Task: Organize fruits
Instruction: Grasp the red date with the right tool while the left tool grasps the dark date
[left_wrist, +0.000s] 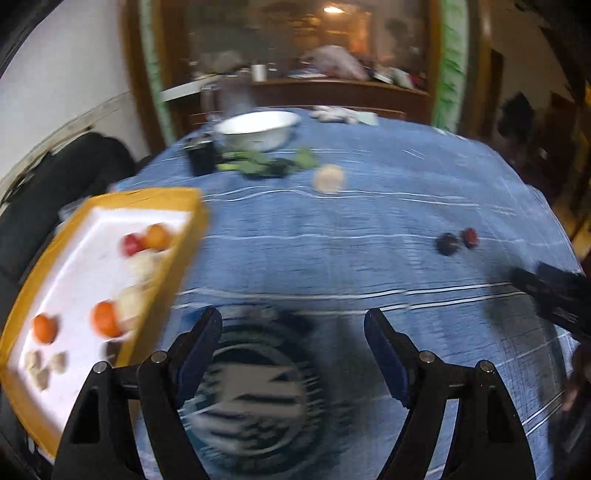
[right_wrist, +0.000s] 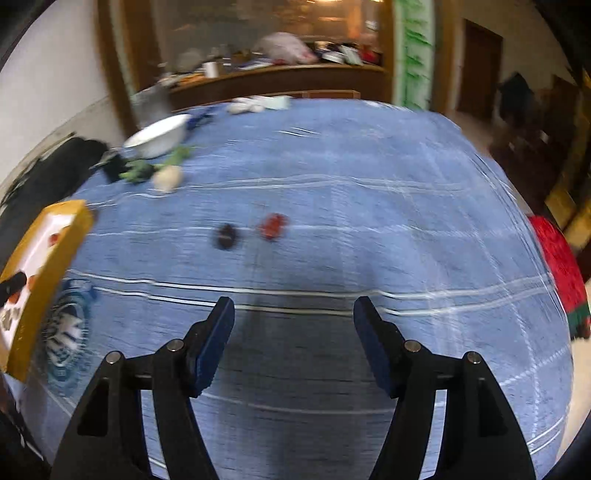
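Note:
A yellow-rimmed white tray (left_wrist: 177, 210) at the left holds several fruits: oranges (left_wrist: 107, 319), a red fruit (left_wrist: 131, 243) and pale pieces (left_wrist: 44, 365). On the blue cloth lie a pale round fruit (left_wrist: 328, 179), a dark fruit (right_wrist: 225, 236) and a red fruit (right_wrist: 272, 225). My left gripper (left_wrist: 293, 321) hangs open over a printed emblem beside the tray, with nothing between its fingers. My right gripper (right_wrist: 293, 308) is open and empty over bare cloth, short of the dark and red fruits. The picture is blurred by motion.
A white bowl (left_wrist: 258, 129), green leaves (left_wrist: 266, 164) and a small black box (left_wrist: 201, 157) sit at the far left of the table. A red cloth (right_wrist: 557, 258) lies past the table's right edge. Behind the table stands a cluttered wooden counter (right_wrist: 280, 74).

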